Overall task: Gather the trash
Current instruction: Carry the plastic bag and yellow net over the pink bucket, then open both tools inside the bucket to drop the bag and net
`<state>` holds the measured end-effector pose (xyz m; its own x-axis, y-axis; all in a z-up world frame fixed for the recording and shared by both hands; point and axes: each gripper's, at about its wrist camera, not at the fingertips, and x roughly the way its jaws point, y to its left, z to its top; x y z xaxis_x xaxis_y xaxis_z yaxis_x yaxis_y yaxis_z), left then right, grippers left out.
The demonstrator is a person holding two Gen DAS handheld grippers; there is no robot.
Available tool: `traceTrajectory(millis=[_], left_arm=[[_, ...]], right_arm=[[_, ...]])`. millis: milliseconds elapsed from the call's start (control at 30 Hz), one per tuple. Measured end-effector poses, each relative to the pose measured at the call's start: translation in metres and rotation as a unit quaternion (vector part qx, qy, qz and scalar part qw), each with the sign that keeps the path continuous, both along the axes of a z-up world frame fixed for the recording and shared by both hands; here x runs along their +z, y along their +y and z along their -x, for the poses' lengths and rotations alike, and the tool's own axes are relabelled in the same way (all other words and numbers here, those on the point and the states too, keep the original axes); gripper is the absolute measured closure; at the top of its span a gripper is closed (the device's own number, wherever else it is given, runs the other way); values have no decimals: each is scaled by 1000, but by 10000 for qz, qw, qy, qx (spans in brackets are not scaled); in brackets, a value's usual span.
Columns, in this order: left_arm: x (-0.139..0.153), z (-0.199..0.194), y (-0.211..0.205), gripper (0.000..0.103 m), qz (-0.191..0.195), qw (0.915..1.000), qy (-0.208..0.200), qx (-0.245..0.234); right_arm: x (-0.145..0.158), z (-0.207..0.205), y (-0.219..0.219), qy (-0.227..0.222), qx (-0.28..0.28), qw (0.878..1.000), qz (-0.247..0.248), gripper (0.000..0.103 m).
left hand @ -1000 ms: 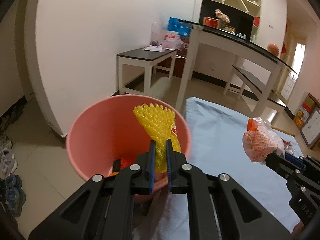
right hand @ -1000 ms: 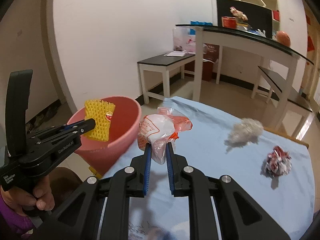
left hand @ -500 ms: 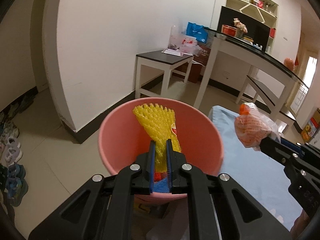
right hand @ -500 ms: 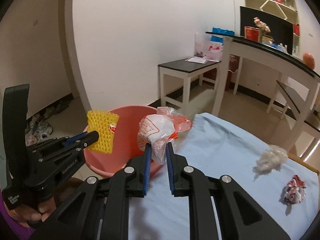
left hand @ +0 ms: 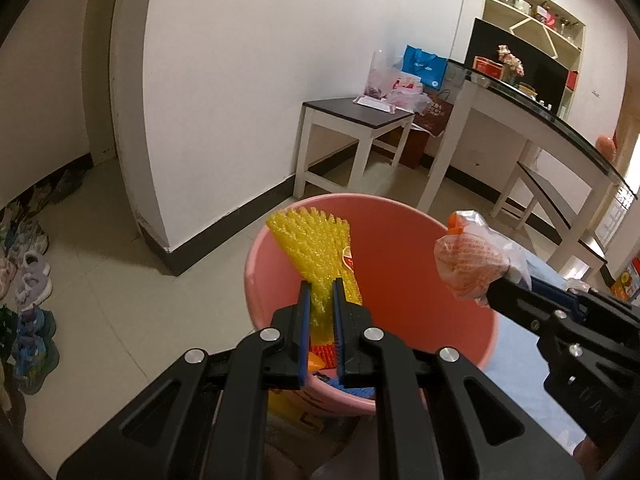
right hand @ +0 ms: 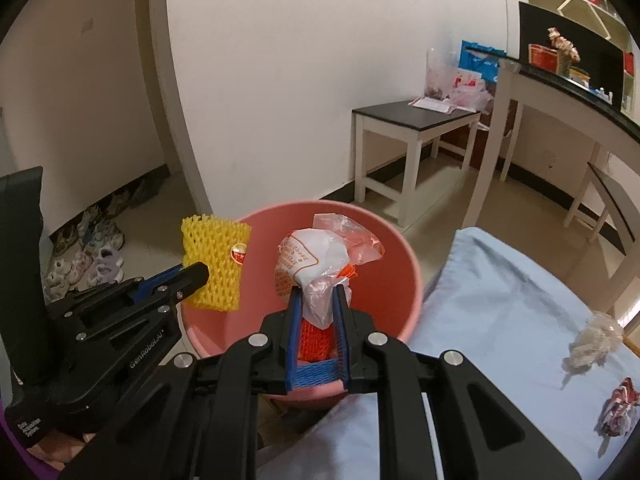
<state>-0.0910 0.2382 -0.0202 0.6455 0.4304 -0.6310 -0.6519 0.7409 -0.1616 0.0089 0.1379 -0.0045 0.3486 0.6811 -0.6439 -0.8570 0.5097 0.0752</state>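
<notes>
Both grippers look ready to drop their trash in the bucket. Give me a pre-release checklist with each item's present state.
1. Left gripper shut on yellow net: ok.
2. Right gripper shut on plastic bag: ok.
3. Net over bucket opening: ok in the left view; the right view puts it near the left rim, so cannot tell for sure.
4. Bag over the opening: ok.
5. Room in the bucket: ok, only some orange and blue scraps at the bottom.
6. Table trash left: white wad and red wrapper remain on the cloth: not ok.
</notes>
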Motion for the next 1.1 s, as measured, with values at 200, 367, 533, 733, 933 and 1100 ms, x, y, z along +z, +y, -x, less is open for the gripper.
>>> traceTrajectory(millis=[200, 367, 533, 733, 933, 1100], left_arm=[[-9, -2, 12, 93, 85, 9999, 87, 85], [-14, -4, 16, 93, 123, 9998, 139, 117], [-19, -9, 21, 93, 154, 9996, 188, 143], [-24, -14, 23, 93, 200, 9993, 260, 177], [-25, -15, 25, 93, 251, 9992, 199, 229], [-25, -15, 25, 91, 229, 9991, 240, 265]], right_arm=[[-13, -3, 14, 139, 36, 9998, 147, 88], [-21, -9, 20, 233, 40, 9994, 238, 88], [-27, -14, 25, 285, 57, 9992, 292, 87], [-34, -15, 30, 357, 98, 9987, 345, 85], [-37, -16, 32, 338, 93, 9987, 357, 84], [-38, -15, 30, 337, 72, 9988, 346, 83]])
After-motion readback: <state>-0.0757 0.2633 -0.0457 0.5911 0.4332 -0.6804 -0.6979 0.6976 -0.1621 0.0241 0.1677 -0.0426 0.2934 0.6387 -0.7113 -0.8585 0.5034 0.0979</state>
